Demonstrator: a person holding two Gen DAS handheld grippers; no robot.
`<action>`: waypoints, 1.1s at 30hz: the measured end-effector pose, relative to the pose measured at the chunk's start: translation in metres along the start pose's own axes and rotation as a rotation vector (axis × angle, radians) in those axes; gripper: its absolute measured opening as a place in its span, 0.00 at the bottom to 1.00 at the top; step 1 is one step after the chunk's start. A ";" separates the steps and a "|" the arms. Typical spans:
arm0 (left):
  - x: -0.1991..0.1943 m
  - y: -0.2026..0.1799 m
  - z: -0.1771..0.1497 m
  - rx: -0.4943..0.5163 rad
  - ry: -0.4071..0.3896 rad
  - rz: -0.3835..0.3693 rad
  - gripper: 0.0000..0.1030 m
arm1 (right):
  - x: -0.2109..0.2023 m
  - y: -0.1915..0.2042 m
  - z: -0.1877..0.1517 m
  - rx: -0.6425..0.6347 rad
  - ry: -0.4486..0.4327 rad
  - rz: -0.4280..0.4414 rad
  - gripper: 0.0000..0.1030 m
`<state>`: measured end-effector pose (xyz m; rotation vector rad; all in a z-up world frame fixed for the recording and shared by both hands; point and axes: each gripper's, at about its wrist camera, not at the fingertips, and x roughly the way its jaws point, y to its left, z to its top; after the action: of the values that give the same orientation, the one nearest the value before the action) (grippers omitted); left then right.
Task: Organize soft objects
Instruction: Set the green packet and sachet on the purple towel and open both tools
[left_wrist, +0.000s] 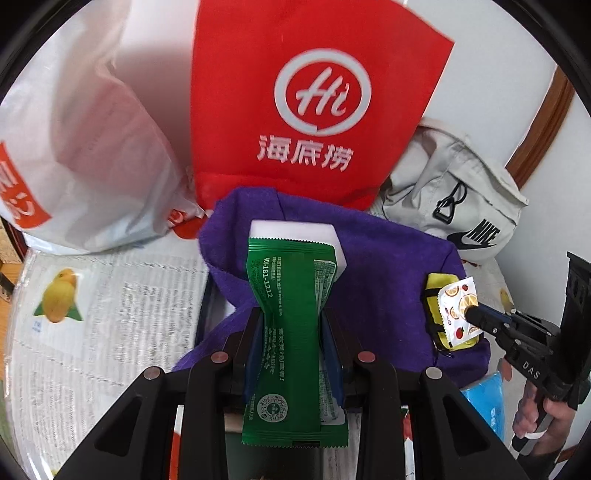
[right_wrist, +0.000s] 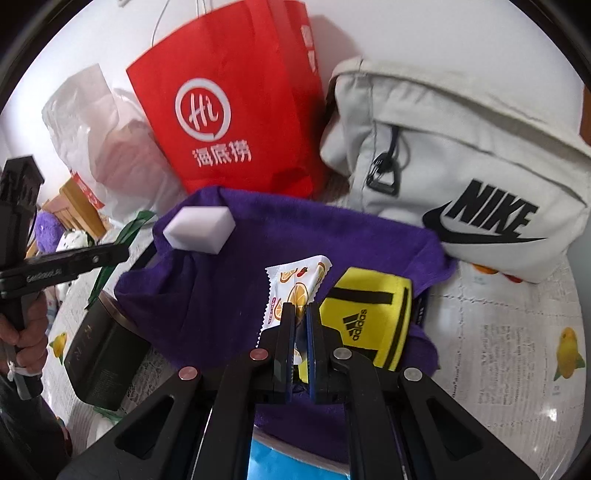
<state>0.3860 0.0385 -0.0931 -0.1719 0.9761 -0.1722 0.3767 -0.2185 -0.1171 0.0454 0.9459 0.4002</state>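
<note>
My left gripper (left_wrist: 291, 321) is shut on a green foil packet (left_wrist: 291, 332), pinched at its middle and held above a purple towel (left_wrist: 373, 266). A white sponge block (left_wrist: 295, 232) lies on the towel just beyond the packet. My right gripper (right_wrist: 301, 314) is shut on a small white sachet with orange-slice prints (right_wrist: 295, 284), also over the purple towel (right_wrist: 207, 295). Beside it on the towel sits a yellow Adidas pouch (right_wrist: 373, 317). The white sponge (right_wrist: 199, 229) lies at the towel's far left. From the left wrist view the right gripper (left_wrist: 471, 310) holds the sachet (left_wrist: 456, 310) in front of the yellow pouch (left_wrist: 434, 288).
A red paper bag (left_wrist: 314, 103) and a white plastic bag (left_wrist: 85, 147) stand behind the towel, a cream Nike bag (right_wrist: 461, 177) to the right. A dark box (right_wrist: 103, 354) sits under the towel's left edge. A printed cloth (right_wrist: 517, 332) covers the table; a blue pack (right_wrist: 284, 461) lies near.
</note>
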 end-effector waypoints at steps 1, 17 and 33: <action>0.005 0.000 0.001 -0.006 0.006 -0.004 0.28 | 0.002 0.000 0.000 0.002 0.006 -0.001 0.06; 0.054 -0.001 0.013 -0.009 0.057 0.048 0.30 | 0.021 -0.009 0.000 -0.001 0.084 -0.029 0.20; 0.027 -0.002 0.007 -0.035 0.060 0.059 0.67 | -0.019 -0.003 -0.015 -0.015 0.020 -0.071 0.38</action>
<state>0.4065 0.0316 -0.1103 -0.1707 1.0429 -0.1064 0.3561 -0.2298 -0.1116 -0.0064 0.9617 0.3425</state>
